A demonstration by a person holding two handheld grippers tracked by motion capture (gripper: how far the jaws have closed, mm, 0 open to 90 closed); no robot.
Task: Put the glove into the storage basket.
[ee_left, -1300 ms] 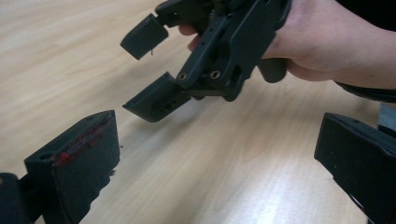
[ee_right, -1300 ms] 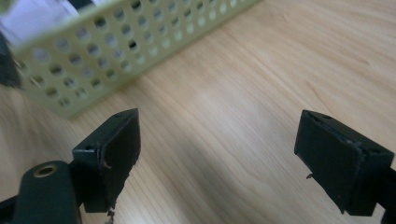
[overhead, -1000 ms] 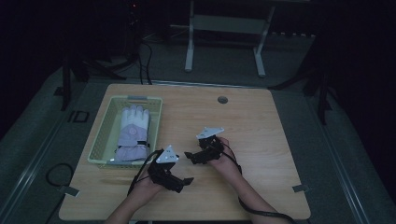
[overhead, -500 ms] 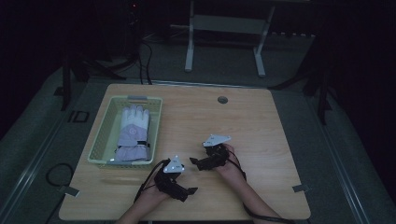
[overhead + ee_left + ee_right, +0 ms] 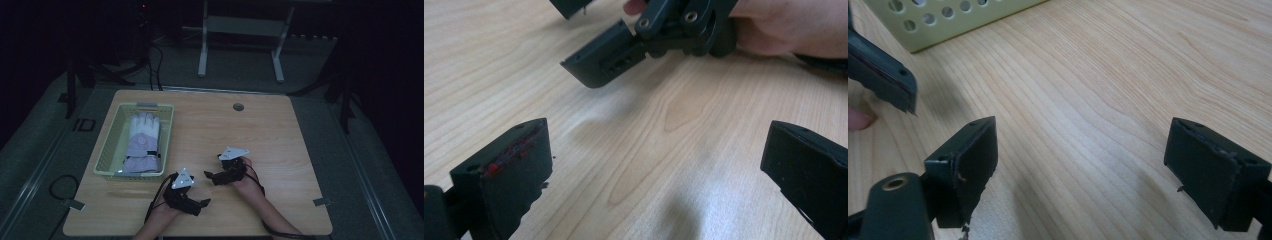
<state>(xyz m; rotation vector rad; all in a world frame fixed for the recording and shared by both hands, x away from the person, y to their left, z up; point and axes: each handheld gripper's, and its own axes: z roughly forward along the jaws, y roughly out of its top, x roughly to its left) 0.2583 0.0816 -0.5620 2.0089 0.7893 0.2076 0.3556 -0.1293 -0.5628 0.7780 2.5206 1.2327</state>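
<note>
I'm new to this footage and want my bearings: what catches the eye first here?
A pale green basket at the table's left, holding a white and lilac glove. Near the front edge of the wooden table, the left gripper and right gripper sit close together, both open and empty, their black fingers over bare wood.

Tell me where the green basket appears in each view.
High view: the basket stands at the table's left side, holding a glove.
Left gripper view: not in it.
Right gripper view: its holed wall at top left.
Shared landmark: the wooden table.
</note>
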